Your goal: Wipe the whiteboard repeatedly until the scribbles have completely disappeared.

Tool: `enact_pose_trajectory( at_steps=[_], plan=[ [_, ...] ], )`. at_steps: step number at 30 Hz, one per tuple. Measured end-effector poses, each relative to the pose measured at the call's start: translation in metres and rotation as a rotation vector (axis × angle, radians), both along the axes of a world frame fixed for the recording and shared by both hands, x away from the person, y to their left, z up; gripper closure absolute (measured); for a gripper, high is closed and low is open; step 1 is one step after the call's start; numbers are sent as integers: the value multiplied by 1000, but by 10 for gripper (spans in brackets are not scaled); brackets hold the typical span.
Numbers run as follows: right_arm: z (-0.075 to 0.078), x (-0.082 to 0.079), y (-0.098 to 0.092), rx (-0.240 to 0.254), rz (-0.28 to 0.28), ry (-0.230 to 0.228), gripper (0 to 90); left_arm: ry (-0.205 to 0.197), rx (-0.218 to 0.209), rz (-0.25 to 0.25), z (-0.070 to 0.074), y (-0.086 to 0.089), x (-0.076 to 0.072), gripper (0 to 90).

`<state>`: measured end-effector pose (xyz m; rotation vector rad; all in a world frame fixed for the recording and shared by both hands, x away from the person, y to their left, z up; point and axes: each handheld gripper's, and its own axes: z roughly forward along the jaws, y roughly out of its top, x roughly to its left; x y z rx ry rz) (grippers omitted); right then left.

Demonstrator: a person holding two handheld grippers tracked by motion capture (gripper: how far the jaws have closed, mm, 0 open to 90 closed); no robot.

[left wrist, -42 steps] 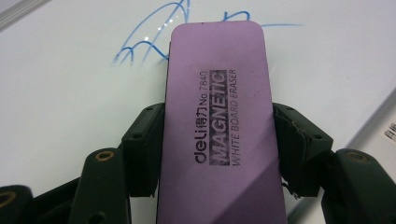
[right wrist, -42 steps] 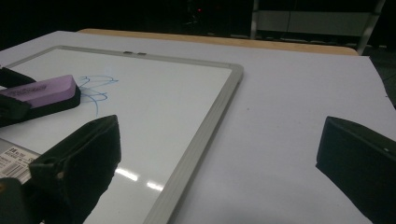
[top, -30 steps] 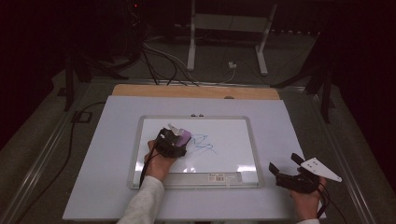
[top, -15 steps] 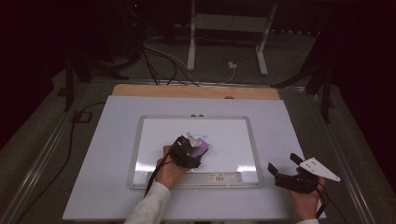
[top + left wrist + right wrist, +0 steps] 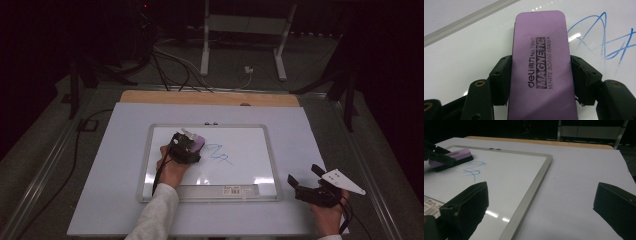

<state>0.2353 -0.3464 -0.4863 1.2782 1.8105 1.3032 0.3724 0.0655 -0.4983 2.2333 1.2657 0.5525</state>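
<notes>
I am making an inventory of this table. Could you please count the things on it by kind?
Whiteboard: 1
Purple eraser: 1
Blue scribble: 1
White table cover: 1
Handheld claw, left claw and right claw: 2
Total: 6

Dim room, dark background, glare patches on whiteboard [image 5: 215, 160], soft focus

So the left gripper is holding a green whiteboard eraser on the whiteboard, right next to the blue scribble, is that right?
Not quite: the eraser is purple, not green. The left gripper view shows the purple rectangular magnetic whiteboard eraser clamped between the jaws of the left gripper. The rest holds: it sits on the white metal-framed whiteboard, beside the blue marker scribble.
</notes>
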Motion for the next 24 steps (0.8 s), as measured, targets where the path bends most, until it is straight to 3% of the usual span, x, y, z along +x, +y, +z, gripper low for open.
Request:
enact_pose_trajectory(
  at_steps=[4,7,10,12,17,19,24],
  plan=[
    [-1,1,1,-6,5,2,0,5,-12,-9,0,-4,0,410],
    [-1,1,2,-7,6,5,0,6,-13,-59,0,-14,-6,410],
    [-1,1,3,-5,7,7,0,16,-24,-156,1,-29,-16,410],
    [-1,1,3,-7,8,6,0,12,-7,-176,1,-33,-19,410],
    [0,0,1,-5,3,3,0,-1,6,-128,0,-28,-10,409],
    [0,0,0,-2,1,3,0,-9,25,-84,0,-21,-2,409],
    [0,0,-1,2,-2,3,0,12,5,27,0,-3,17,409]
  ],
)
